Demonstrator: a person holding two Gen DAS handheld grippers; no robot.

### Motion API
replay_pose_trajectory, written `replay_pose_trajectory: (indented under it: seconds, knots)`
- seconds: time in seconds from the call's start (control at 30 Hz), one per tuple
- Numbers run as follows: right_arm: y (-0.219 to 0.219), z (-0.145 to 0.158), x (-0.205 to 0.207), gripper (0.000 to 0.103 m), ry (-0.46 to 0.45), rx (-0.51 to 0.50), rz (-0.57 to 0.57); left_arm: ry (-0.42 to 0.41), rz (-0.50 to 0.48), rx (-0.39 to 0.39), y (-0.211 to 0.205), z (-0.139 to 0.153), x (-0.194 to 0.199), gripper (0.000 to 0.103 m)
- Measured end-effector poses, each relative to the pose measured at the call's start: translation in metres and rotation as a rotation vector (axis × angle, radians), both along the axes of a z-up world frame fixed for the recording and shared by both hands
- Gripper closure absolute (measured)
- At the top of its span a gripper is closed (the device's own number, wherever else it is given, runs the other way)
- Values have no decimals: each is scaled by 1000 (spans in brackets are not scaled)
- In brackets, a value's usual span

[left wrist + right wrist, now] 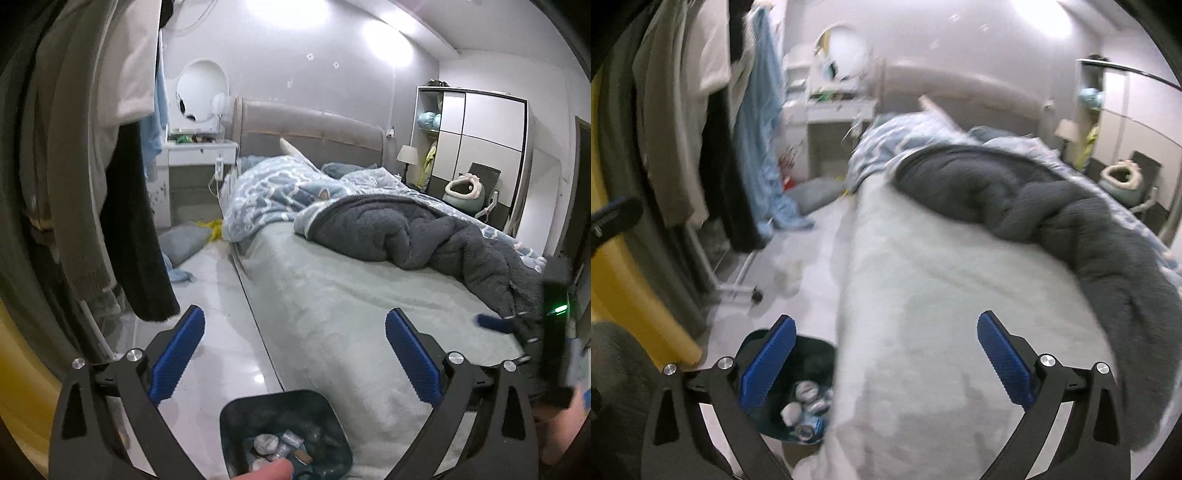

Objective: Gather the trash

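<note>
Looking along the left gripper [294, 354]: blue pads spread wide, nothing between them, released. Below it, near the bottom edge, sits a dark bin [284, 435] on the pale floor [221, 332], just beside the near left corner of the bed [351, 314]. Trash [271, 445] lies inside the bin: crumpled pale wads and clear wrappers. A fingertip [269, 470] shows at the near edge, in front of the bin.

Right gripper [886, 358] also released, pads wide apart, empty; its view is blurred. Same bin appears low and left there, partly behind the left pad, with crushed cans and white wads in it.

Bed carries a pale green sheet, a dark grey fleece blanket [424, 240] bunched at the far right, and a blue patterned quilt [280, 192] toward the headboard [310, 129]. Hanging clothes [92, 166] fill the left side. A white desk [199, 151] stands far left, and a wardrobe [476, 136] far right.
</note>
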State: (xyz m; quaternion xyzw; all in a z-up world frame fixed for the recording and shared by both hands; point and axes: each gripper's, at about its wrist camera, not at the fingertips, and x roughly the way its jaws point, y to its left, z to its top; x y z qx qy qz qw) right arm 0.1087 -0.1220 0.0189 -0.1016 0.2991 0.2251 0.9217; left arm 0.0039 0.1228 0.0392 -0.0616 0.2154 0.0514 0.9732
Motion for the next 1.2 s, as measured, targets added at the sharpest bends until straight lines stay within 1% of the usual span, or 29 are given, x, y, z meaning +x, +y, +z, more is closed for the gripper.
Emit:
replay_pose_trajectory:
  seconds: [0.13,0.23,0.33,0.4,0.43,0.5,0.6,0.7,0.8,0.93,1.07,1.2]
  knots:
    - [-42,15,-18,4,-52,23,-58,-26,-6,25,-13,10,-10,3]
    - [-87,16,-41,4,-106,23,-116,-58,-9,31,-21,14,-20,3]
    - [-106,14,-57,3,-142,20,-145,-56,-21,27,-28,12,-25,3]
    - [-111,12,-66,3,-152,29,-158,-40,-30,46,-33,7,-27,3]
    - [-114,12,-75,3,-153,50,-160,-38,-27,63,-36,3,-29,3]
    - [-119,10,-82,3,-154,75,-154,-36,-34,61,-38,-3,-31,3]
    - [-111,-5,-89,3,-161,72,-147,-55,-29,60,-40,-16,-37,3]
    - [-109,-10,-91,3,-167,92,-131,-30,-17,71,-38,-26,-37,3]
    - [-114,-8,-93,3,-173,117,-121,-28,-6,60,-35,-25,-38,3]
    - [-115,-7,-97,3,-187,110,-112,-24,-6,49,-31,-27,-41,3]
    - [-118,-8,-96,3,-192,117,-98,-31,-17,69,-34,-27,-43,3]
    - [-124,-8,-97,3,-187,137,-108,-34,-27,95,-39,-28,-45,3]
